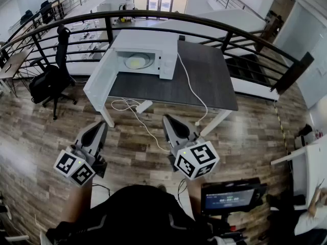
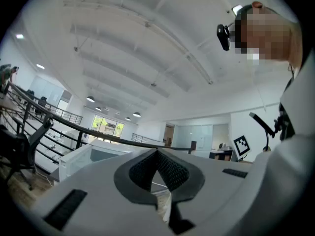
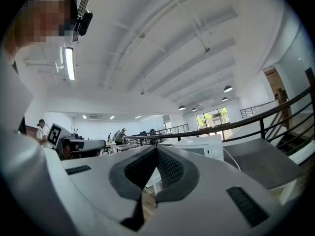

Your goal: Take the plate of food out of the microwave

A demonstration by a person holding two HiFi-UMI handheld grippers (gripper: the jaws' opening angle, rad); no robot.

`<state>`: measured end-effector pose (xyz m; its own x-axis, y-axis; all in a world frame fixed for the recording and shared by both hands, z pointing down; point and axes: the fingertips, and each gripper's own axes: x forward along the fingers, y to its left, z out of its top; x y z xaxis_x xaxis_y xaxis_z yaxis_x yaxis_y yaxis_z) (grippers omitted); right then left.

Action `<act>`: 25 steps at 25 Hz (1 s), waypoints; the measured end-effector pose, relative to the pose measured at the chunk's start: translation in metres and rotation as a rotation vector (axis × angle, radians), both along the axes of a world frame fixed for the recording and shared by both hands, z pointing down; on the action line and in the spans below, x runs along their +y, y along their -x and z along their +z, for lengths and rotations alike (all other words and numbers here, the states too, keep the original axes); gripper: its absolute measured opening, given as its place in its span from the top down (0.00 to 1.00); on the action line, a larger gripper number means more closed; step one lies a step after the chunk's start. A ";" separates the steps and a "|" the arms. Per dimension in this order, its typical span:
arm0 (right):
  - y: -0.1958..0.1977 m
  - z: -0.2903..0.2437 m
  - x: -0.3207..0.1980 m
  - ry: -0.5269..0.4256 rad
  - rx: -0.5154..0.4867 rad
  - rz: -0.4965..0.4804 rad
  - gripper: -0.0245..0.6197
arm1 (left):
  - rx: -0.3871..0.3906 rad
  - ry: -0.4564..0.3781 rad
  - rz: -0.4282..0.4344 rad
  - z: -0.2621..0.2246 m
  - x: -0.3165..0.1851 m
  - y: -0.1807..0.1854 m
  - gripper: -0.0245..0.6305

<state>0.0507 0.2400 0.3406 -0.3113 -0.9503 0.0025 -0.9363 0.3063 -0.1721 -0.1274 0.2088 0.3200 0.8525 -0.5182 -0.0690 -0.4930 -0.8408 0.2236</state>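
Note:
A white microwave (image 1: 145,52) stands at the far left of a dark grey table (image 1: 204,80), with its door (image 1: 99,78) swung open to the left. Inside it lies a plate of yellow food (image 1: 138,61). Both grippers hang over the wooden floor, well short of the table and pointing toward it. My left gripper (image 1: 102,124) is shut and holds nothing, and so is my right gripper (image 1: 167,119). The left gripper view shows closed jaws with the microwave (image 2: 86,156) beyond them. In the right gripper view the microwave (image 3: 202,146) is at mid right.
A black curved railing (image 1: 204,24) runs behind the table. A white cable (image 1: 190,83) trails from the microwave over the table to a power strip (image 1: 144,106) on the floor. A black office chair (image 1: 51,78) stands at left. A screen device (image 1: 232,198) sits at lower right.

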 end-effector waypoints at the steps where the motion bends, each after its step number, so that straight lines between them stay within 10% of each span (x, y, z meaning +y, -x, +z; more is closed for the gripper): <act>1: 0.000 -0.001 0.000 0.004 0.006 -0.003 0.98 | -0.003 -0.015 0.006 -0.004 0.003 -0.003 0.96; 25: 0.024 -0.002 0.002 0.017 -0.030 0.063 0.98 | -0.007 -0.012 -0.026 0.003 -0.005 0.033 0.96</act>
